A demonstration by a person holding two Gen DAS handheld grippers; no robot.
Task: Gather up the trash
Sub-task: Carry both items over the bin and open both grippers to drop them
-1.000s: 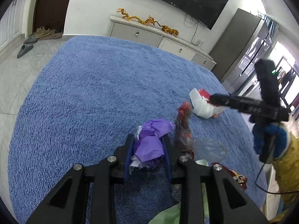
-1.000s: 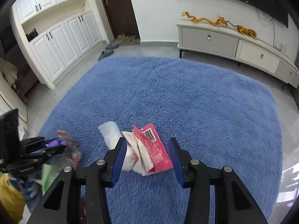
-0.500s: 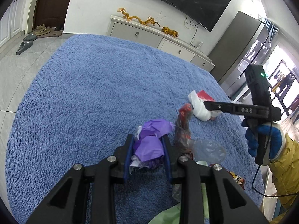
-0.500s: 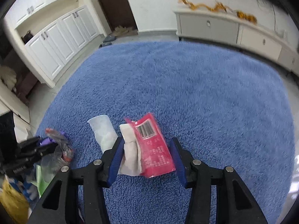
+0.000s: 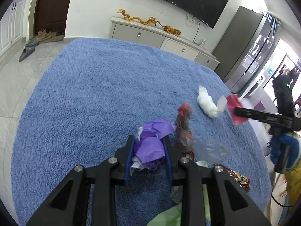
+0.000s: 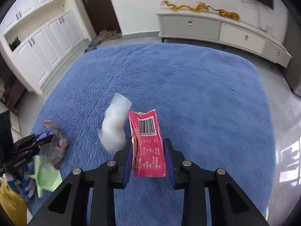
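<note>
- The left claw (image 5: 148,153) is clamped on a crumpled purple wrapper (image 5: 150,146), held above the near part of the blue rug (image 5: 94,94).
- The right claw (image 6: 147,158) grips a pink wrapper (image 6: 147,143) with a barcode.
- A white wad (image 6: 114,128) lies on the rug just left of it.
- Clear plastic (image 5: 208,148) and a red-topped bag (image 5: 183,124) sit right of the left claw.

Left gripper (image 5: 149,150) clamped, loaded; right gripper (image 6: 147,156) clamped, loaded, raised.

Green wrapper (image 5: 167,216) cut off by bottom edge, behind left tongs (image 5: 149,146).
</note>
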